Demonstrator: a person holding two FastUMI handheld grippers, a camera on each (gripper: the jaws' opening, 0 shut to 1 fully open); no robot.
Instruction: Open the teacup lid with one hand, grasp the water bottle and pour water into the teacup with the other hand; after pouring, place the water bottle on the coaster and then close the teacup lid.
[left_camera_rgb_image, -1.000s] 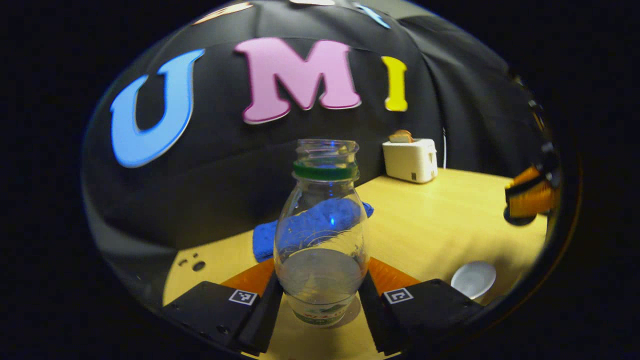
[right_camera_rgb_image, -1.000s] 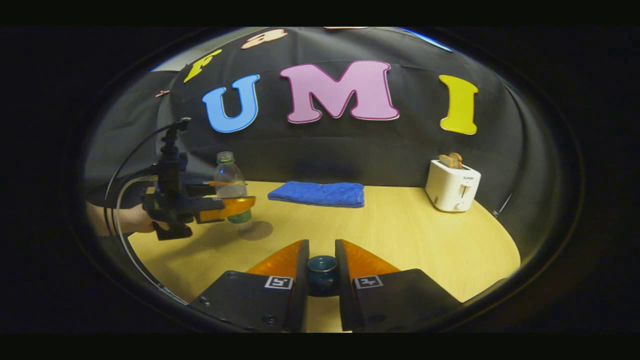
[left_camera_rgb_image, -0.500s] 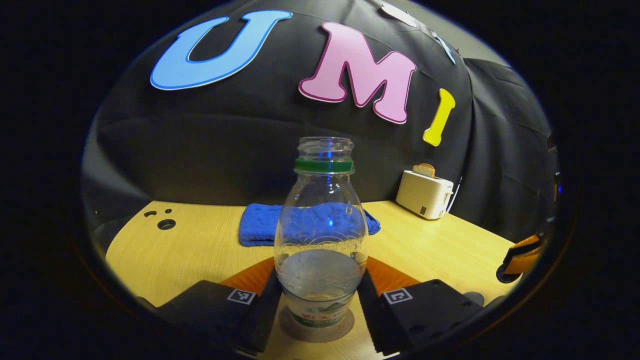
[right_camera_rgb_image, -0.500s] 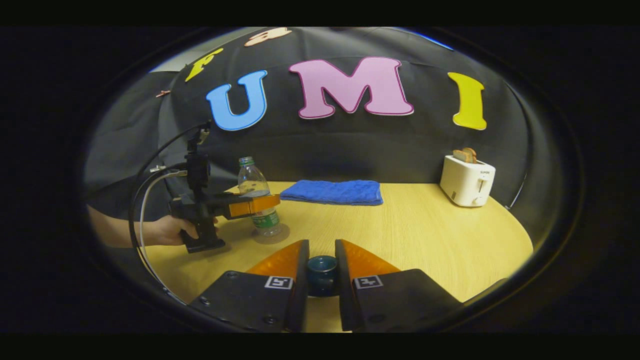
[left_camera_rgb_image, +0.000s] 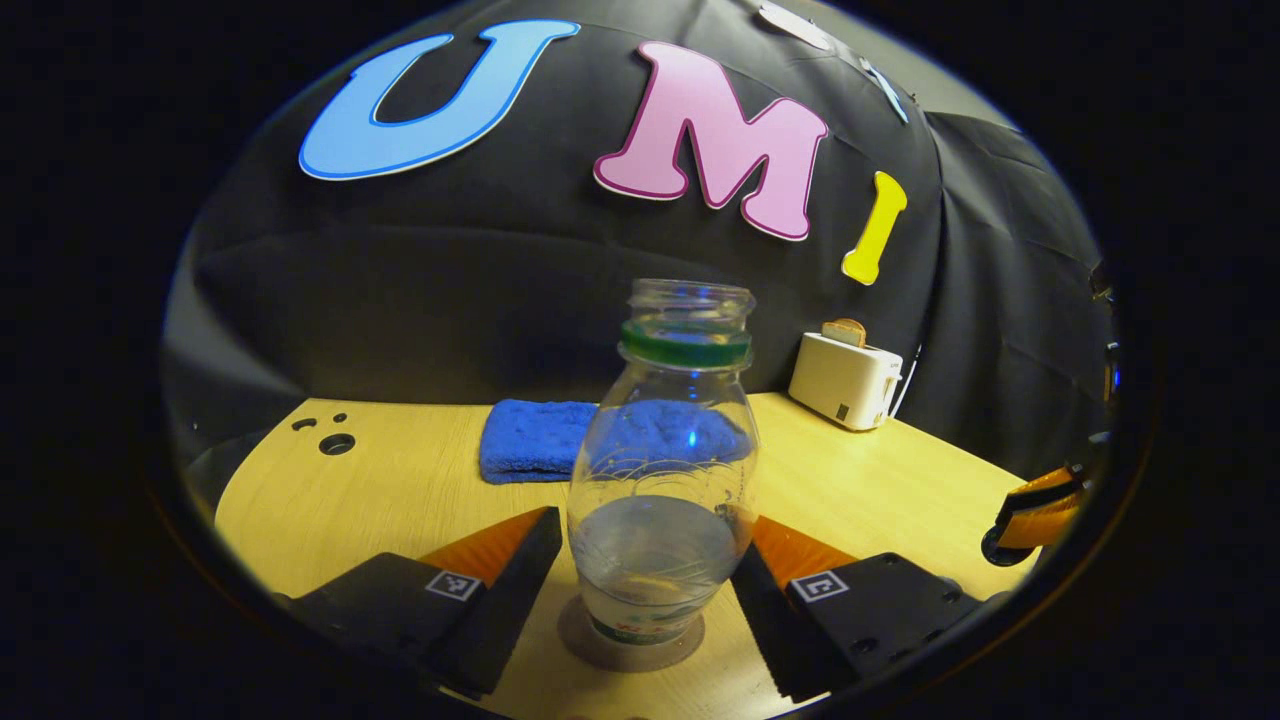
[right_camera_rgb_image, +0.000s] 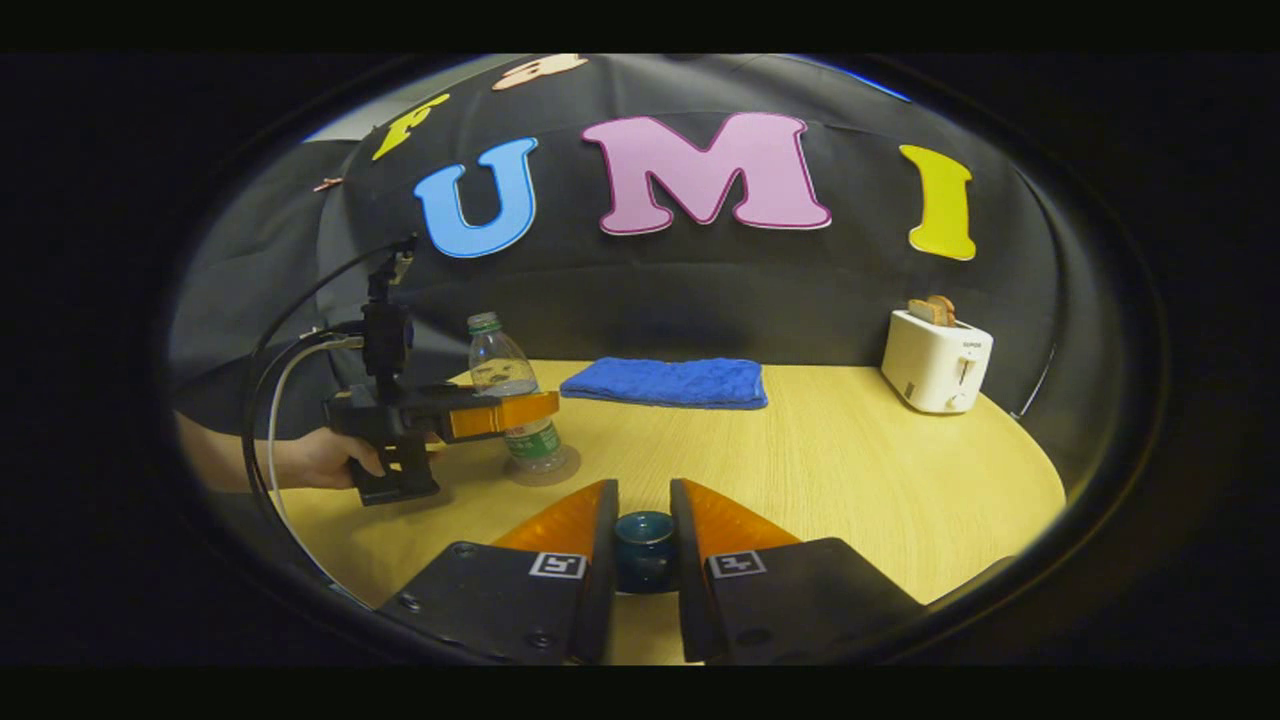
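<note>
A clear water bottle (left_camera_rgb_image: 680, 400) with a green neck ring, no cap and some water stands upright on a round grey coaster (left_camera_rgb_image: 600, 645). My left gripper (left_camera_rgb_image: 655, 520) is open around its lower body, with a gap showing at the left finger. In the right gripper view the same bottle (right_camera_rgb_image: 503, 375) rests on the coaster (right_camera_rgb_image: 545, 468), while a hand (right_camera_rgb_image: 320, 460) holds the left gripper (right_camera_rgb_image: 505, 412) beside it. My right gripper (right_camera_rgb_image: 644, 487) is shut on the dark teal teacup lid (right_camera_rgb_image: 644, 540), held above the table.
A folded blue towel (right_camera_rgb_image: 665, 383) lies at the back of the wooden table (right_camera_rgb_image: 850, 480). At the back right stands a white toaster (right_camera_rgb_image: 935, 360) with bread in it. Small holes (left_camera_rgb_image: 335, 443) mark the table's far left. The right gripper's finger (left_camera_rgb_image: 1035, 500) shows at the right edge.
The bottle went from tilted to upright and came down onto the coaster. My left gripper's fingers then spread apart from it. The right gripper kept still with the lid.
</note>
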